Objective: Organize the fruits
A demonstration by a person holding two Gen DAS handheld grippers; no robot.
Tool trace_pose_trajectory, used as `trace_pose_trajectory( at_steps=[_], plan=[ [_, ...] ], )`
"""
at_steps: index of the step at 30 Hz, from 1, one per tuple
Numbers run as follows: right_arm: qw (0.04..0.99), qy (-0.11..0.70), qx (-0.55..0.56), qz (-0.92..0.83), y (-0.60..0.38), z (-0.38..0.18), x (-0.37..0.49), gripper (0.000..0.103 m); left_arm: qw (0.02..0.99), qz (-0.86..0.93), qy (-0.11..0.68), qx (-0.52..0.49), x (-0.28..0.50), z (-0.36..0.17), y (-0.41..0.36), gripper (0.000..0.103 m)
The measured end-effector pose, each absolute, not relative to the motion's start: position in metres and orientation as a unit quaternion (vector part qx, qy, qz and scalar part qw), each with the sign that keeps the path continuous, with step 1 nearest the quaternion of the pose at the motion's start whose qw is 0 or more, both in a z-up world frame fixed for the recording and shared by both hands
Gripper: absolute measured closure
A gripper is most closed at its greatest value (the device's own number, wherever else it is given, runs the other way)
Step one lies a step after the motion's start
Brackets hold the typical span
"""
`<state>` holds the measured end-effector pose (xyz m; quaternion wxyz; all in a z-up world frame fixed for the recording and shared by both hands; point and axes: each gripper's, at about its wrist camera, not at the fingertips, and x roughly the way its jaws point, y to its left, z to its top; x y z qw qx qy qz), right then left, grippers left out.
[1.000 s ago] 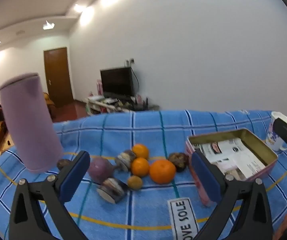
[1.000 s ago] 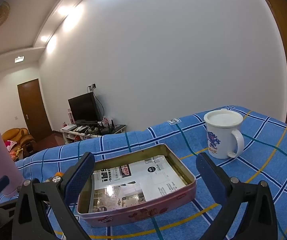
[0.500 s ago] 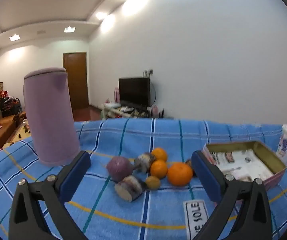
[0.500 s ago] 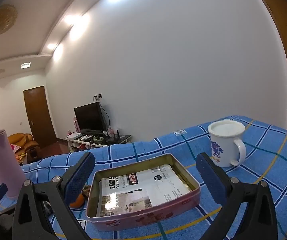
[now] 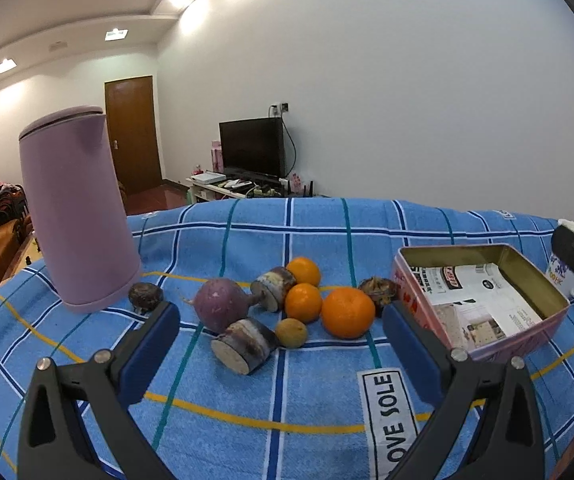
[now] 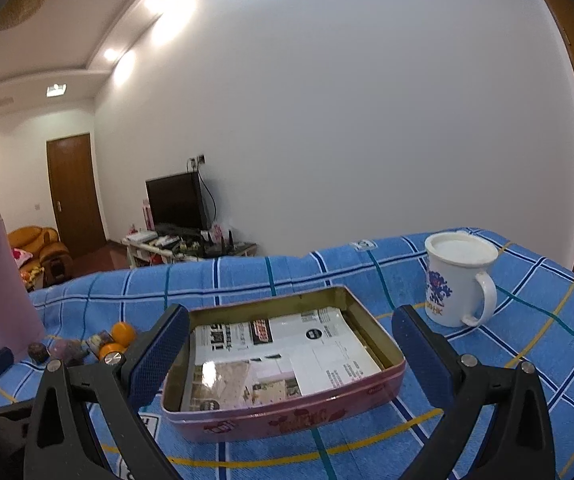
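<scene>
- Left gripper sits low over the blue checked cloth, pointing at the fruit pile, fingers spread wide with nothing between them.
- Right gripper is level too, aimed at the pink tin, jaws wide apart, empty. Its tip pokes in at the right edge of the left view.
- Fruit count, all loose on the cloth left of the tin: three oranges, the big orange nearest the tin and two smaller oranges just behind it; one small yellowish fruit; one purple round fruit; two dark brown fruits, one by the jug and one touching the tin side.
- Also two cut purple stalk pieces in the pile.
- One lilac jug stands upright far left; one white mug stands right of the tin.
- Tin is lined with printed paper, text too small to read.
- Cloth label reads "OVE SOLE"; mug print ends in "HK".
</scene>
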<state>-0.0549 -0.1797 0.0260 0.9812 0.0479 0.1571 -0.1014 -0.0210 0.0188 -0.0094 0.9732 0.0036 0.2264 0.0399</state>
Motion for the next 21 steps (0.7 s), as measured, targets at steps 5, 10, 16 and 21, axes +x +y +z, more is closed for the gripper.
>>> trace_pose_trajectory(
  at_steps=[5,10,16,21],
  plan=[
    [0.980,0.164,0.045,-0.101,-0.1800,0.0242,-0.0538,0.001,0.974,0.040,0.222,0.015,-0.0229,-0.0078,0.0155,0.000],
    [0.980,0.173,0.037,-0.096,-0.1767,0.0230,-0.0523,0.001,0.974,0.028,0.226,0.016,-0.0242,-0.0045,0.0136,0.001],
    [0.978,0.182,0.032,-0.094,-0.1734,0.0198,-0.0498,0.001,0.966,0.027,0.258,0.007,-0.0170,-0.0075,0.0171,0.001],
    [0.978,0.185,0.037,-0.092,-0.1754,0.0192,-0.0494,0.001,0.965,0.030,0.262,0.002,-0.0173,-0.0084,0.0196,0.001]
  ],
)
